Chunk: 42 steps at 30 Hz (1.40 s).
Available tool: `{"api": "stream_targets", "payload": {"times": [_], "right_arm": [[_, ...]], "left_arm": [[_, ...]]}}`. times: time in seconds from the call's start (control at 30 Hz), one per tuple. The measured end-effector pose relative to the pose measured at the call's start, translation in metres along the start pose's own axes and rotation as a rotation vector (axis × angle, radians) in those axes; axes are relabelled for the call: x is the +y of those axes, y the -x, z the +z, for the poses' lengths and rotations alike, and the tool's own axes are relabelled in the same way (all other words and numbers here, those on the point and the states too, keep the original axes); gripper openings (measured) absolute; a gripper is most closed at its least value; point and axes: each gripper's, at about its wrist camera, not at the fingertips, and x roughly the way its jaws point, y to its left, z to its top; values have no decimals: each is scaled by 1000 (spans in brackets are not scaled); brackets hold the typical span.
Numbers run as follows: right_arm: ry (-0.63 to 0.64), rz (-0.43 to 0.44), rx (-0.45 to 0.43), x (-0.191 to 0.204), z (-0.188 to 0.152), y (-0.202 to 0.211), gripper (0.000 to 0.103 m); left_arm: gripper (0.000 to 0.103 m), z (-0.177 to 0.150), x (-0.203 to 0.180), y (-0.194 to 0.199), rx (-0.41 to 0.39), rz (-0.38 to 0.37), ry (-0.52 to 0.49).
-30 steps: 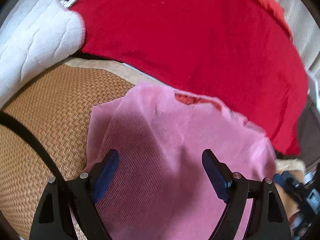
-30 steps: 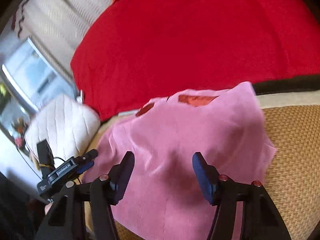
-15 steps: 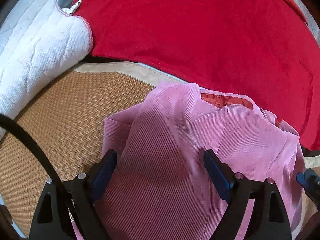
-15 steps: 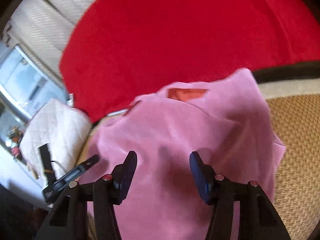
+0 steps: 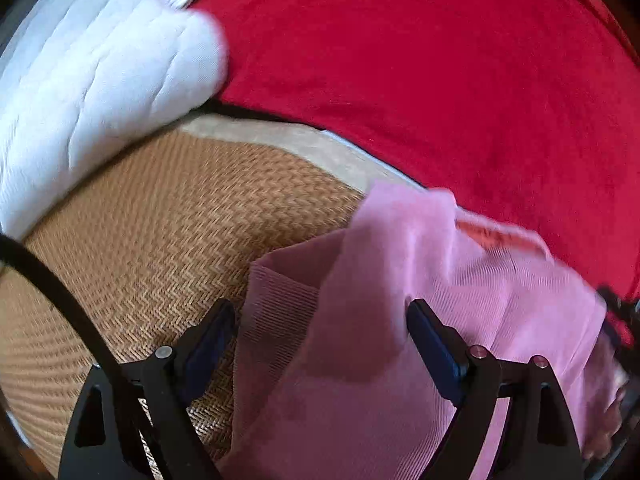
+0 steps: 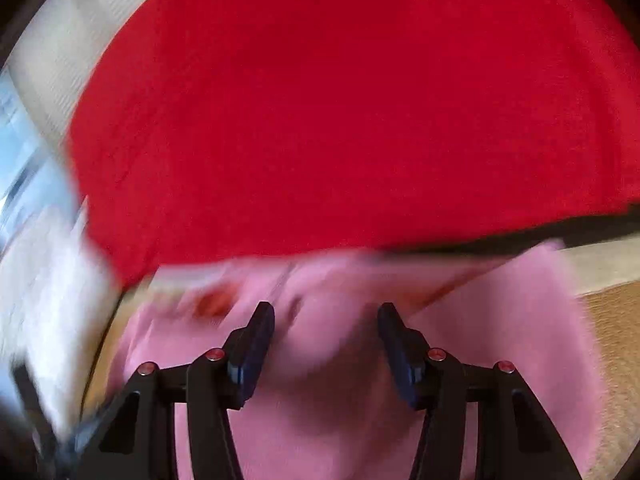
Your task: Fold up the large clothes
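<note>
A pink ribbed garment (image 5: pixel 500 312) lies bunched on a woven straw mat (image 5: pixel 160 240), a red label (image 5: pixel 496 236) showing at its neck. My left gripper (image 5: pixel 320 308) hovers open over the garment's left edge, one finger above the mat and one above the cloth. The right wrist view is blurred. There my right gripper (image 6: pixel 325 310) stands open, jaws partly apart, low over the pink garment (image 6: pixel 520 320) near its neck edge. Nothing is pinched between either pair of pads.
A large red blanket (image 5: pixel 420 80) fills the back, also in the right wrist view (image 6: pixel 340 120). A white quilted pillow (image 5: pixel 92 80) lies at the left. The mat's pale border (image 5: pixel 320 148) runs under the blanket's edge. A black cable (image 5: pixel 60 292) crosses the lower left.
The left gripper has shifted left, so the garment's left edge now sits between its fingers. The right gripper has moved forward toward the neck edge and its jaws have narrowed a little.
</note>
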Motion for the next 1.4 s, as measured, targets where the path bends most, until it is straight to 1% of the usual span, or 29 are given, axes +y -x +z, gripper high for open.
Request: {"api": "stream_targets", "payload": {"times": [0.03, 0.07, 0.1, 0.17, 0.2, 0.27, 0.3, 0.37, 0.43, 0.47, 0.53, 0.6, 0.7, 0.77, 0.83, 0.87, 0.9, 0.93, 0.97, 1.0, 1.03, 1.07, 1.17, 1.2, 1.27, 1.3, 1.37, 1.4], "right_arm": [[-54, 5, -17, -12, 2, 5, 58], [-89, 33, -26, -21, 1, 13, 58], [-89, 56, -42, -26, -3, 25, 58], [-38, 88, -80, -28, -13, 48, 58], [4, 103, -83, -27, -20, 59, 58], [63, 91, -40, -29, -38, 78, 58], [66, 88, -26, -34, -44, 84, 58], [36, 81, 16, -49, -57, 94, 58], [-17, 47, 86, -68, -70, 91, 57], [-29, 38, 118, -77, -78, 87, 56], [-3, 29, 145, -82, -86, 82, 51], [6, 26, 133, -79, -89, 95, 51], [-9, 105, 102, -76, -93, 116, 51], [13, 106, 84, -74, -102, 131, 51], [16, 110, 113, -60, -112, 126, 51], [15, 104, 139, -61, -117, 124, 51], [17, 88, 194, -62, -123, 115, 51], [26, 80, 214, -63, -127, 110, 52], [43, 75, 204, -62, -129, 109, 52], [66, 63, 198, -58, -129, 110, 52], [74, 57, 199, -56, -128, 109, 53], [72, 62, 196, -55, -128, 110, 53], [52, 112, 173, -47, -121, 103, 54], [63, 142, 156, -42, -117, 104, 54], [115, 172, 124, -27, -106, 103, 54], [131, 179, 118, -21, -103, 105, 54], [151, 227, 121, -1, -85, 101, 55], [150, 249, 128, -1, -76, 98, 59]], "left_arm": [[88, 1, 2, 1, -3, -12, 16], [88, 1, 1, 2, -7, -14, 10], [88, 1, -1, 5, -17, -11, -7], [88, 1, -8, 12, -57, -15, -57], [88, -1, -13, 20, -67, -18, -80], [88, -5, -22, 28, -72, -20, -144], [88, -9, -26, 30, -67, -10, -177], [88, -16, -32, 29, -42, 37, -233], [89, -25, -34, 11, 32, 104, -299], [89, -27, -29, 4, 56, 95, -302], [89, -24, -20, 2, 70, 59, -261], [89, -20, -11, 11, 73, 28, -231], [89, -21, -1, 26, 19, 11, -204], [89, -21, 7, 39, -8, 1, -184], [89, -21, 13, 43, -27, -4, -159], [89, -22, 14, 41, -27, 12, -159], [89, -22, 14, 35, -14, 36, -165], [89, -20, 18, 24, 28, 56, -166], [90, -18, 21, 18, 51, 34, -142], [90, -17, 24, 17, 56, 17, -117], [90, -13, 27, 17, 52, 4, -94], [90, -9, 27, 20, 26, 7, -96], [90, 0, 22, 20, -32, 52, -118], [90, 1, 20, 22, -33, 47, -109], [90, 7, 22, 19, -31, 19, -75], [90, 9, 21, 17, -27, 22, -65], [90, 10, 16, 10, -12, 40, -66], [90, 12, 15, 5, -4, 45, -71]]}}
